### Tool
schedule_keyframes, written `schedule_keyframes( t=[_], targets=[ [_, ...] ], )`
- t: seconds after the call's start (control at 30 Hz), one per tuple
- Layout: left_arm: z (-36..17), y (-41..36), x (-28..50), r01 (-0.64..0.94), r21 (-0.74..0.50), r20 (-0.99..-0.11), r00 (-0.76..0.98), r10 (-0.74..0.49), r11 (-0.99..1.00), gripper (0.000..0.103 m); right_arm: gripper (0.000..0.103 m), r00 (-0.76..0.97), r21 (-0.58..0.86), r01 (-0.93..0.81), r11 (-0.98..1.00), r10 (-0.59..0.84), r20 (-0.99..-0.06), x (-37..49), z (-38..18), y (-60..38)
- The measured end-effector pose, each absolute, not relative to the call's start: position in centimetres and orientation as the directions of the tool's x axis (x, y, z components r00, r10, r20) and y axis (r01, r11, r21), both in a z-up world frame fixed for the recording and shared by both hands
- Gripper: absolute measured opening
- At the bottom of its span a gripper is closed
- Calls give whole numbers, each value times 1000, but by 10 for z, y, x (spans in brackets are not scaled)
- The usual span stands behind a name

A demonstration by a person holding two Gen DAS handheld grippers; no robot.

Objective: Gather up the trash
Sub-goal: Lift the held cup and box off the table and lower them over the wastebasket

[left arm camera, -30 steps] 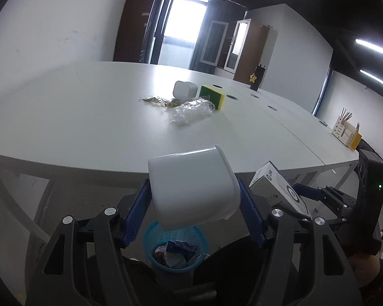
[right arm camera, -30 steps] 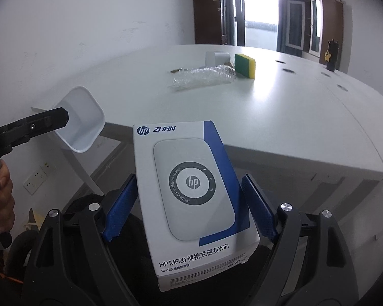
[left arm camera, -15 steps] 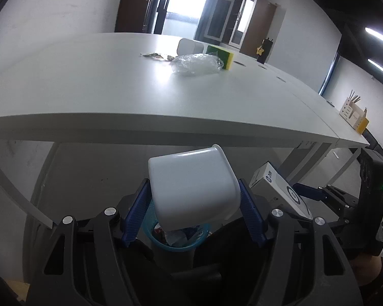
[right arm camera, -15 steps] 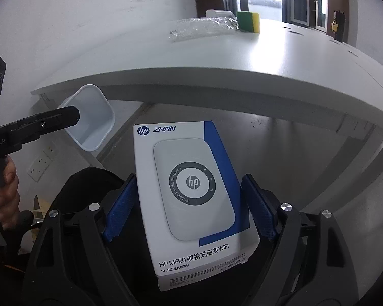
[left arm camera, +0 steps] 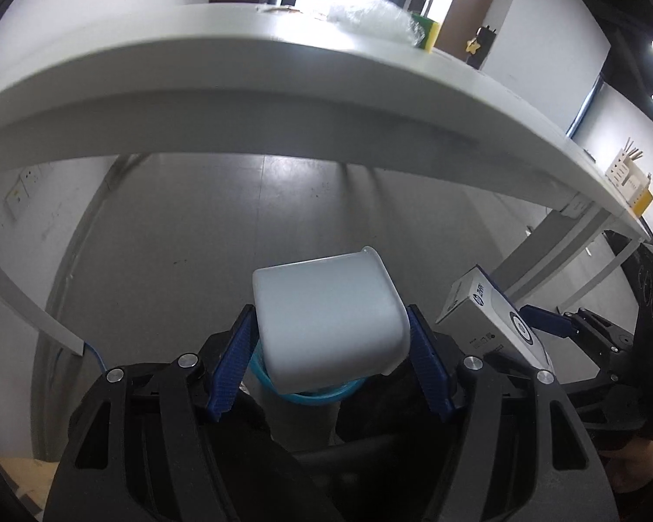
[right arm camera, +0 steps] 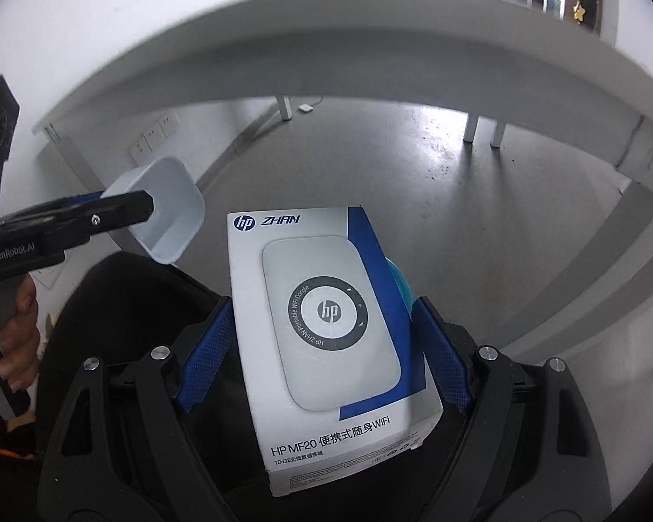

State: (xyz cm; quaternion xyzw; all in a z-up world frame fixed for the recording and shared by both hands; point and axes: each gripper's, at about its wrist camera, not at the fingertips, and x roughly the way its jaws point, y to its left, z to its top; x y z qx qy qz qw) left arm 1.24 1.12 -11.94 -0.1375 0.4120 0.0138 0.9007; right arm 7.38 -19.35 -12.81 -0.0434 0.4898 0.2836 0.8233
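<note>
1. Currently, the left gripper [left arm camera: 331, 348] has its jaws clamped on a white square plastic tub [left arm camera: 326, 322], directly above a blue-rimmed round waste bin [left arm camera: 309, 396].
2. Right gripper [right arm camera: 326, 348]: jaws clamped on a white-and-blue cardboard router box [right arm camera: 326, 339].
3. Both sit below the white counter [left arm camera: 239, 74] edge.

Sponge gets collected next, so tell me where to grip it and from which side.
Only one end of the sponge shows over the table edge, behind crumpled plastic. Probably grip its two long sides from above: it seems a flat block, with plastic against one side.
</note>
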Motion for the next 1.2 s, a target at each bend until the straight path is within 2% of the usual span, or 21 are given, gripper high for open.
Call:
schedule_keyframes(
  t=[0.13,0.23,0.8,1.2],
  targets=[
    [-133,16,28,-158,-224,-764,641,-73,962,67,78,332,211,-496,842,409,-850,91,-148,-189],
    [-143,17,42,-160,-198,-768,638,-52,967,67,78,326,130,-518,845,336,-884,105,-168,-175],
    [-206,28,79,-170,-154,-827,562,-32,973,67,77,112,248,-486,838,340,-934,167,-240,-138],
    [-245,49,108,-257,-257,-871,479,-108,932,67,77,53,235,-487,841,297,-953,174,-275,-110]
  ],
)
